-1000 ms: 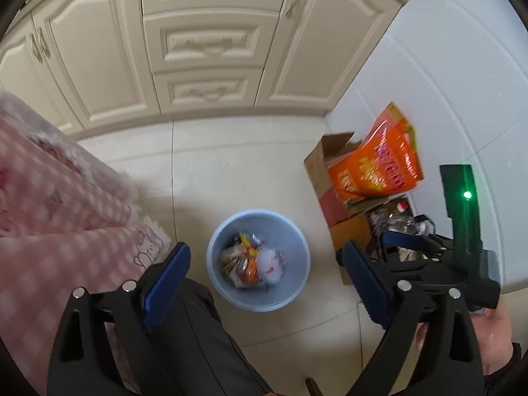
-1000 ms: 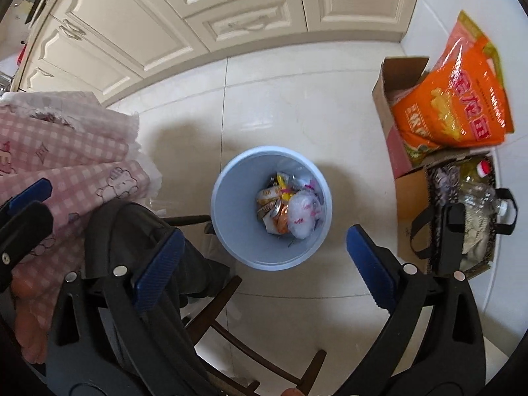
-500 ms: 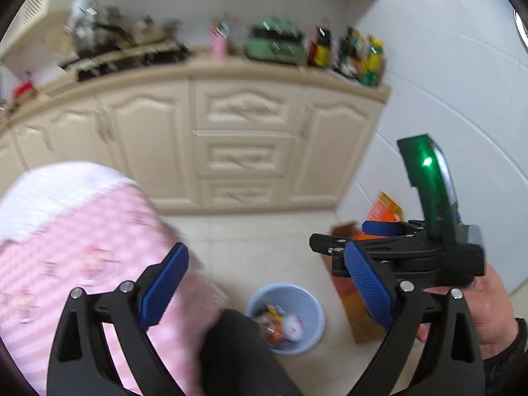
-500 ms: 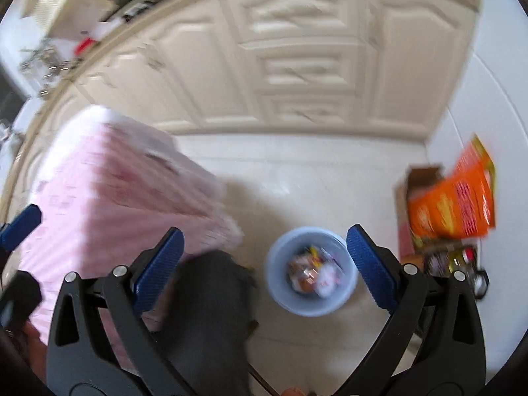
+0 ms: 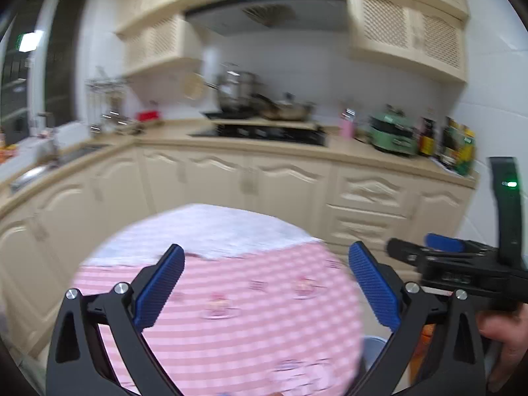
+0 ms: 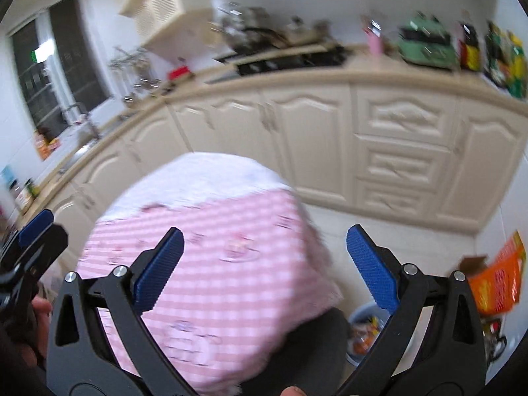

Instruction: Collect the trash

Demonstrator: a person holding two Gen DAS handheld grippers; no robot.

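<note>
Pale-blue trash bin (image 6: 361,316), wrappers inside, sits on the floor just beside the pink-checked table (image 6: 231,280). Left gripper (image 5: 264,280) jaws are opening, nothing between them; right gripper (image 6: 264,264) jaws spread wide, empty.

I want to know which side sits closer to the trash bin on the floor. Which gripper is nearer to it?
Right. The right gripper is above the bin and slightly left of it; the left gripper is further left, over the pink tablecloth.
</note>
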